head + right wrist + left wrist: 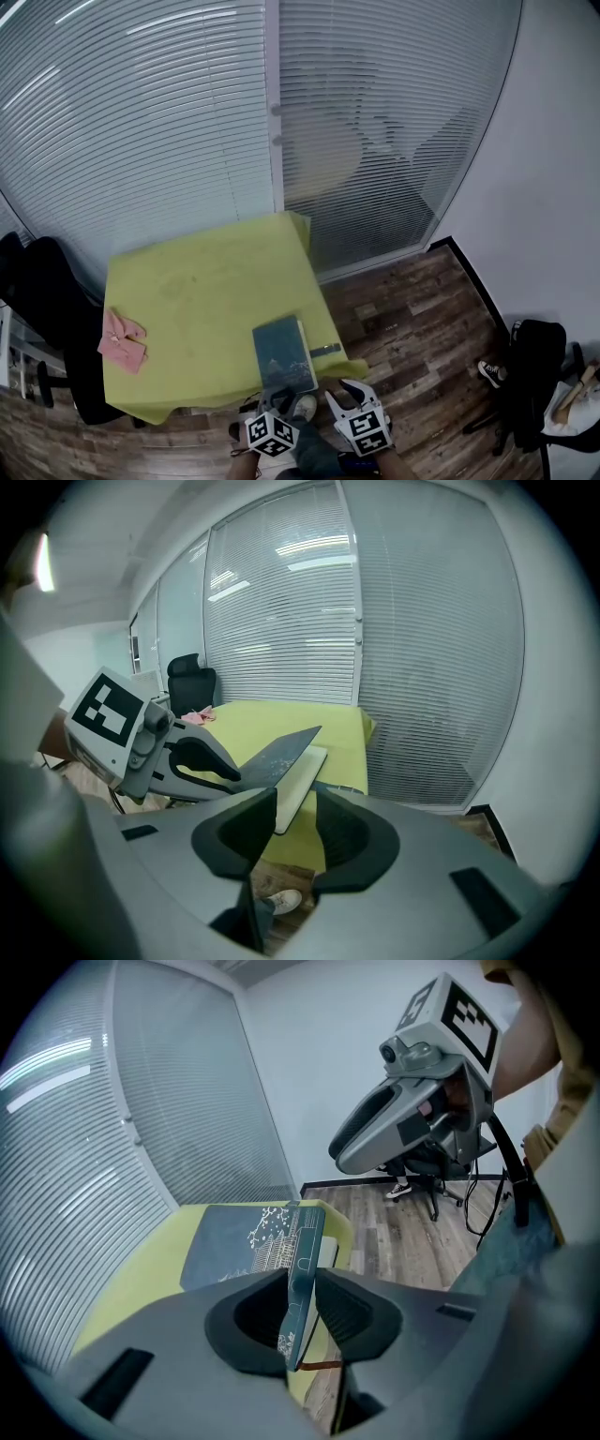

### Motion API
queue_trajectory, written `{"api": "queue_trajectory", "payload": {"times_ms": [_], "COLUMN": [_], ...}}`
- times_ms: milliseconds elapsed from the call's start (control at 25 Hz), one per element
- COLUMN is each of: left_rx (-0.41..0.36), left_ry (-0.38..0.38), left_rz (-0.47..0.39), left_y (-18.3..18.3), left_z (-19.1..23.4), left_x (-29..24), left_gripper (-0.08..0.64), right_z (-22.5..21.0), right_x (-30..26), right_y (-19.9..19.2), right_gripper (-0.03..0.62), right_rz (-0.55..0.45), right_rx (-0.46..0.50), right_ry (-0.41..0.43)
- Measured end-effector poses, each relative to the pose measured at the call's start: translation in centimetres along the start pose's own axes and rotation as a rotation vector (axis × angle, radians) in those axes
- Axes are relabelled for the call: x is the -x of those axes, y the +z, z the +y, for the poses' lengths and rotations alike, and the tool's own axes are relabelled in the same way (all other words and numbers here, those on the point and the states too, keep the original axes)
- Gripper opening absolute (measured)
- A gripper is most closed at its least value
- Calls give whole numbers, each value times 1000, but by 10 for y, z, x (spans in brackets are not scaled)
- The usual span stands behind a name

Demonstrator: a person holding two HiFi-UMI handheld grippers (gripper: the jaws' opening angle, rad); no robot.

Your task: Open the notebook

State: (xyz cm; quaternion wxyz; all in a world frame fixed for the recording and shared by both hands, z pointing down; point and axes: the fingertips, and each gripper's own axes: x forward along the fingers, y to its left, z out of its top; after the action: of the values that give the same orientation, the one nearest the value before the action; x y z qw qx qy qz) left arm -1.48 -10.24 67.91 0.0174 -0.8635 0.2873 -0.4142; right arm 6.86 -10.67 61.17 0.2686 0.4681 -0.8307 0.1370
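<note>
Left gripper (302,1312): clamped on the lifted cover (307,1251).
Right gripper (296,822): jaws apart, page block (302,780) between them, unpinched.
Risk: cover may slip; unheld notebook (283,353) could slide off table (187,281).

White blinds (169,112) covered the glass wall on the far side of the table (178,281) with its yellow-green cloth, and a plain white wall (553,141) stood at the right. The floor (412,309) was of brown wood planks, with a black chair (42,291) at the left.
</note>
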Motion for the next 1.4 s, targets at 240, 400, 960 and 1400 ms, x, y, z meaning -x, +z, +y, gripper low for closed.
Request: {"api": "queue_trajectory", "payload": {"times_ms": [240,400,960,1400], "left_rx": [-3,-1,-5,27], "left_ry": [12,17,37,68], "left_rz": [1,-1,-19,-53], "left_y": [0,1,2,1], "left_z": [2,3,7,14], "left_x": [4,5,13,28], "left_gripper": [106,105,101,98], "right_z": [1,0,3,14], "right_x": [2,4,7,6], "right_y": [3,2,5,8], "right_gripper": [147,147,146,146], "right_rz": [-9,-13,-25,-27], "right_rx": [4,1,10,26], "right_ry": [-3,-6,-19,-13]}}
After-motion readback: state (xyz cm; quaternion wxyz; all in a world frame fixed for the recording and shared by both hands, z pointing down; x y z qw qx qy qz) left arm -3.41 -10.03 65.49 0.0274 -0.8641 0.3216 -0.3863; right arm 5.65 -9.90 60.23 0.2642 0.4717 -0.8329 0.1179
